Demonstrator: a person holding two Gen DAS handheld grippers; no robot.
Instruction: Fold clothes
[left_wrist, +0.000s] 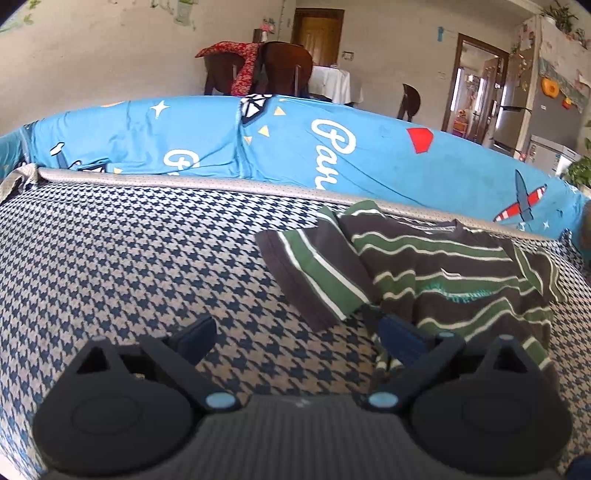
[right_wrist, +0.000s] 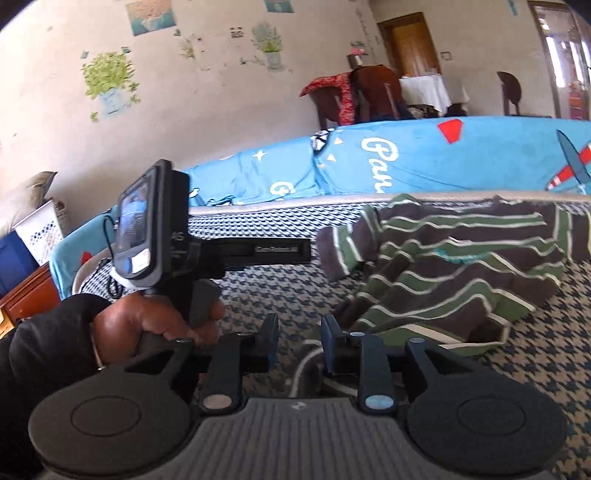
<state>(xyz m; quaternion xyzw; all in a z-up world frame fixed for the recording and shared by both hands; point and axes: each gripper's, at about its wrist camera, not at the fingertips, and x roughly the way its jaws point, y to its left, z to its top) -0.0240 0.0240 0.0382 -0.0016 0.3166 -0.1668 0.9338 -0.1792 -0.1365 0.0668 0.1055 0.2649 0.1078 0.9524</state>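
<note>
- Striped T-shirt, brown with green and white bands, is lying rumpled on the houndstooth cover, right of centre, its collar toward the far edge.
- One sleeve is spreading flat to the left.
- Left gripper is hovering low over the cover, jaws spread wide; its right finger is touching the shirt's near-left hem, nothing between the pads.
- Right gripper is sitting at the near hem, jaws partly apart, a fold of striped cloth lying between them; a firm pinch can't be confirmed.
- Hand in a dark sleeve is gripping the left tool's handle.
- Blue printed sheet is draping the backrest behind.
</note>
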